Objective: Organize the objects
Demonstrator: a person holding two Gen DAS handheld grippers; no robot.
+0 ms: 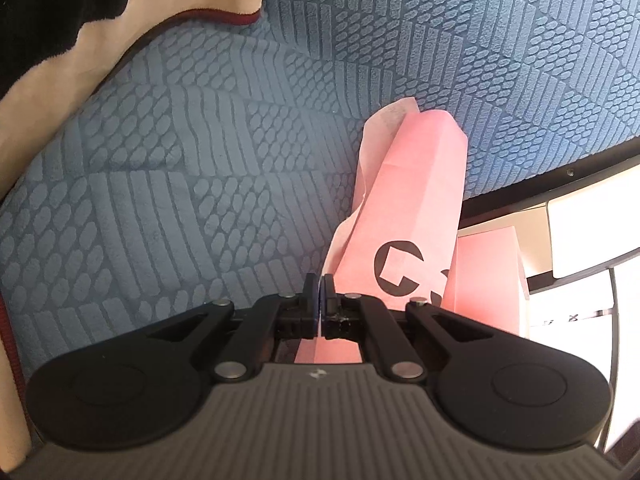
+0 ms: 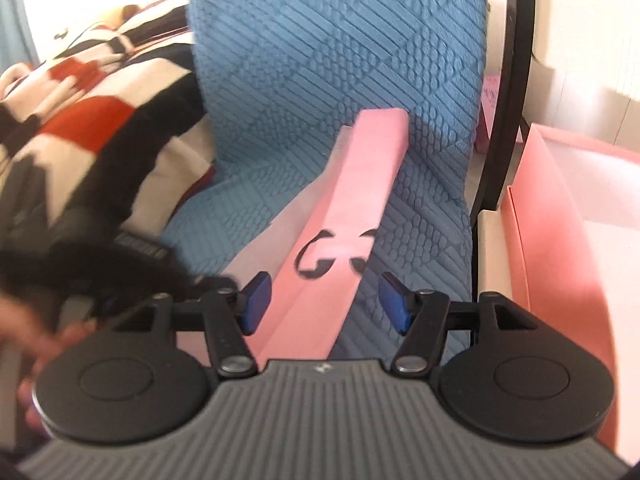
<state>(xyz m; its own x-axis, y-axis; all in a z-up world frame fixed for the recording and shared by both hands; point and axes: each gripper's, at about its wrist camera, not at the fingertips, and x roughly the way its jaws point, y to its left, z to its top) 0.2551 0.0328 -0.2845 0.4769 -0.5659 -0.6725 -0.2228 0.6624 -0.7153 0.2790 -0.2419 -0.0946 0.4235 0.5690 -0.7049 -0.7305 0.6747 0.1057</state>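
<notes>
While left gripper (image 1: 319, 300) pinches pink paper bag (image 1: 416, 216) edge, right gripper (image 2: 324, 300) gapes, bag between, untouched.

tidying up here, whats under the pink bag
The pink bag lies on the blue quilted cover. That textured cover shows all around it; whatever sits directly beneath the bag is hidden.

The near end of the folded pink paper bag (image 2: 348, 208) with black lettering disappears under the right gripper's grey body. A blurred black shape (image 2: 80, 264) fills that view's left side, unidentifiable. The open pink cardboard box (image 2: 560, 240) runs off the right edge.
</notes>
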